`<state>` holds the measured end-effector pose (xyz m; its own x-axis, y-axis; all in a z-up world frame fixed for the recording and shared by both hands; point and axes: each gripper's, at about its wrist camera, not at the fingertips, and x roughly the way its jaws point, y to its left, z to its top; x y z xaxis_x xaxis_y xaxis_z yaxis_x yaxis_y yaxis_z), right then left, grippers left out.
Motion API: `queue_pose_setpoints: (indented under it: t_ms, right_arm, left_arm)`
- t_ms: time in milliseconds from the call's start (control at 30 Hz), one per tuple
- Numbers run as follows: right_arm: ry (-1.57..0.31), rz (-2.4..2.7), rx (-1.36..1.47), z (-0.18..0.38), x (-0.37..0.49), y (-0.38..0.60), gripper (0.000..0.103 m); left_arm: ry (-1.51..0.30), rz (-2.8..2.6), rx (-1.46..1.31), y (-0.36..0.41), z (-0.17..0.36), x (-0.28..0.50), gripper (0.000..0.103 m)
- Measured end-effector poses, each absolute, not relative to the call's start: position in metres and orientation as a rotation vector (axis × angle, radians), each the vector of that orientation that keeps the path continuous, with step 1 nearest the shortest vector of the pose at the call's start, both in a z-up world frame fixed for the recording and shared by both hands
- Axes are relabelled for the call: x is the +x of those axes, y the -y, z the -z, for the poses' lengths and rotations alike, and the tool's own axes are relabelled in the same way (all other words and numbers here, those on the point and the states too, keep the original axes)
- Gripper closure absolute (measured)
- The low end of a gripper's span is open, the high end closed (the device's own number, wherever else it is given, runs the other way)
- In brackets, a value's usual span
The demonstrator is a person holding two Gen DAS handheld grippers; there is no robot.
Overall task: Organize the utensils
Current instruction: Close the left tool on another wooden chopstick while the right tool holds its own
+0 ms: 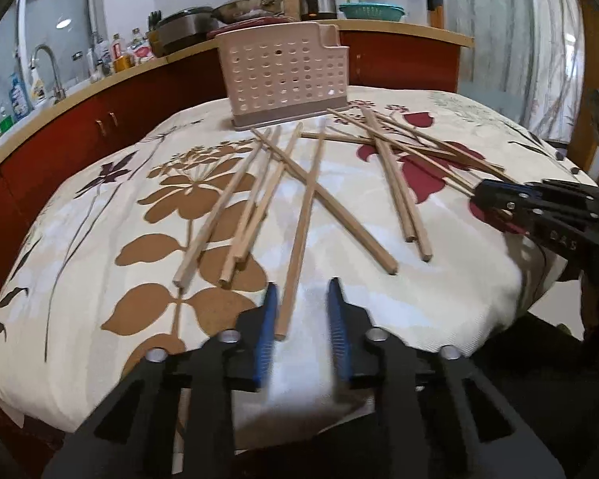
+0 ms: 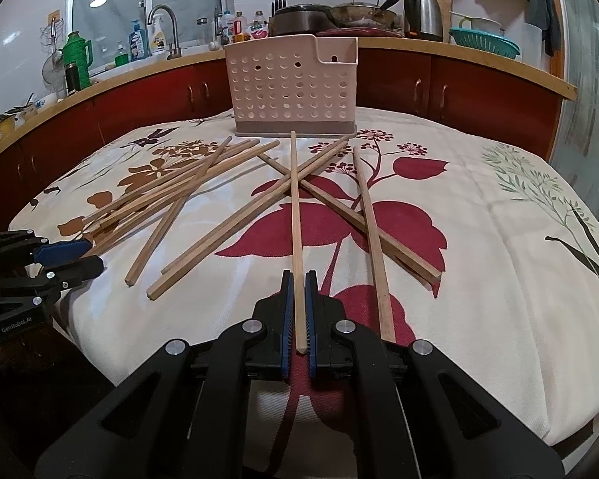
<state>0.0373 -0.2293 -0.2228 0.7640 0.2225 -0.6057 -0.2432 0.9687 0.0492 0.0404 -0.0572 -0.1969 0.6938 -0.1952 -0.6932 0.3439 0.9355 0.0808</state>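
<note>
Right gripper (image 2: 299, 279) clamped on one wooden chopstick (image 2: 295, 215), pointing toward the perforated holder (image 2: 291, 88). Loose chopsticks (image 2: 187, 195) scattered across the floral cloth (image 2: 479, 239). Left gripper (image 2: 86, 257) at left edge, beside the pile

Your way to the holder (image 2: 291, 88) runs over scattered, crossing chopsticks (image 2: 187, 195) that cover the cloth (image 2: 479, 239) ahead. The cloth to your right lies bare. The other gripper (image 2: 82, 257) blocks the left edge.

Matt wooden chopsticks (image 2: 297, 235) on printed cloth (image 2: 479, 239); perforated plastic holder (image 2: 291, 88).
</note>
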Motion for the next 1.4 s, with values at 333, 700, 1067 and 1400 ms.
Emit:
queue_pose_setpoints:
  t_ms: [333,700,1067,1400]
  right_arm:
    - [-0.646,-0.259,-0.039,0.221,0.036,0.226,0.097]
    - [-0.627,-0.256,-0.049,0.217,0.032,0.225,0.097]
    - [-0.543,-0.248,-0.064,0.187,0.022,0.222,0.097]
    - [-0.451,-0.252,-0.084,0.149,0.014,0.217,0.097]
  left_arm:
    - [-0.751,0.291,0.189,0.051,0.197,0.042,0.076]
    - [-0.739,0.282,0.192,0.047,0.195,0.042,0.096]
    - [-0.606,0.252,0.212,0.044,0.158,0.033,0.096]
    - [-0.478,0.221,0.22,0.038,0.122,0.024,0.096]
